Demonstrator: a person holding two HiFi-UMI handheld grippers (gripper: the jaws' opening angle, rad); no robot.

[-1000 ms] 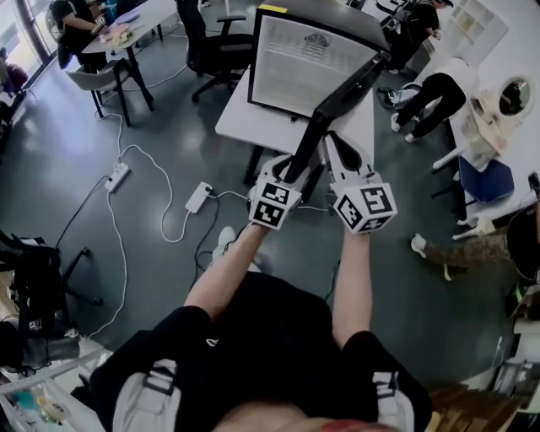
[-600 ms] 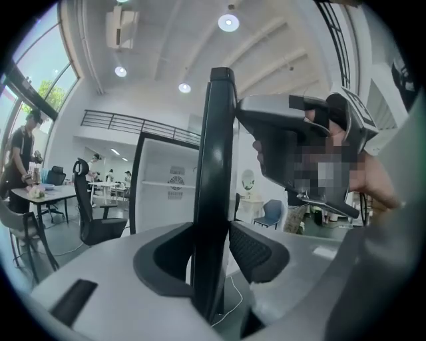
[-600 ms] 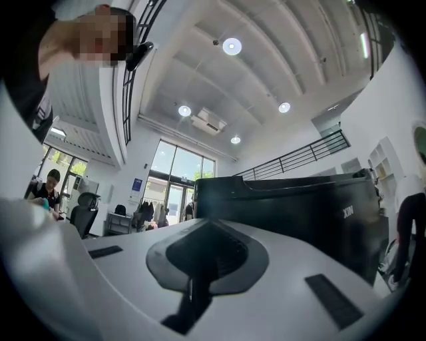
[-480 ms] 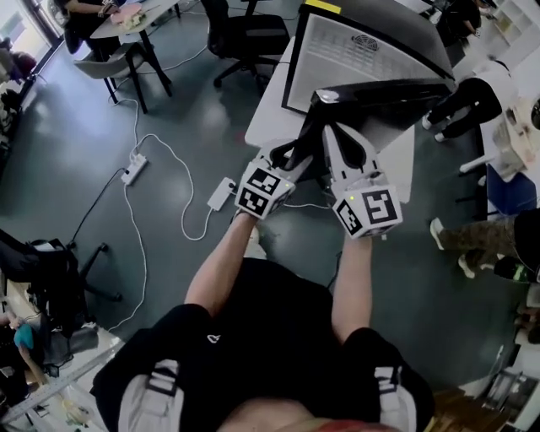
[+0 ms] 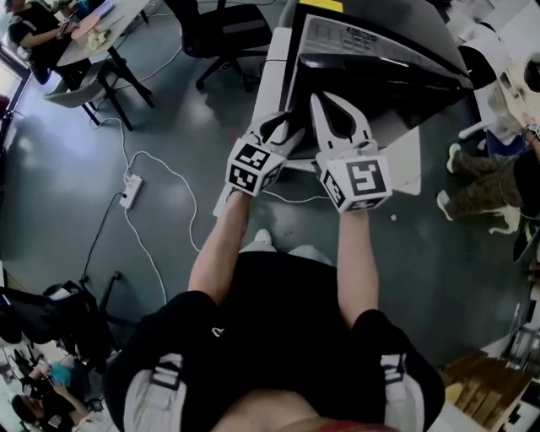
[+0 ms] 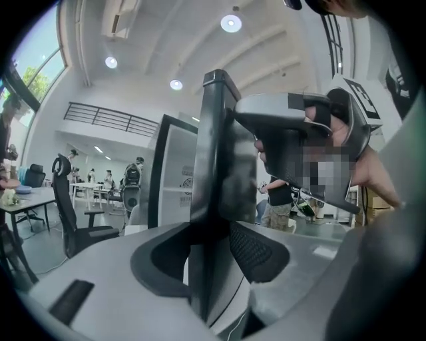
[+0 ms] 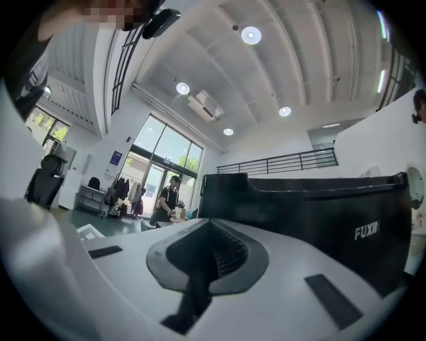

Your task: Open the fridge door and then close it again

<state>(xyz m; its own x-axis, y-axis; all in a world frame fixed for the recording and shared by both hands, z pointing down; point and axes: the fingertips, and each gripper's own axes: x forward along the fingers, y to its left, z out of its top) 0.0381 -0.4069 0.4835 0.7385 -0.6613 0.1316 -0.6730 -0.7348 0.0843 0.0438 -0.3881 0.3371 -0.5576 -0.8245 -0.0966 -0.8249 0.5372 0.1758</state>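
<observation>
Head view: black fridge door (image 5: 380,72) had swung almost closed, task nearly done; left tongs (image 5: 283,126) pinched its edge, right tongs (image 5: 325,105) pressed together.

I stand in a big open office hall: white desks (image 5: 110,25), black office chairs (image 5: 221,38), a power strip (image 5: 129,191) on the grey floor (image 5: 59,135), round ceiling lamps (image 7: 251,34), a glass entrance (image 7: 156,174).
</observation>
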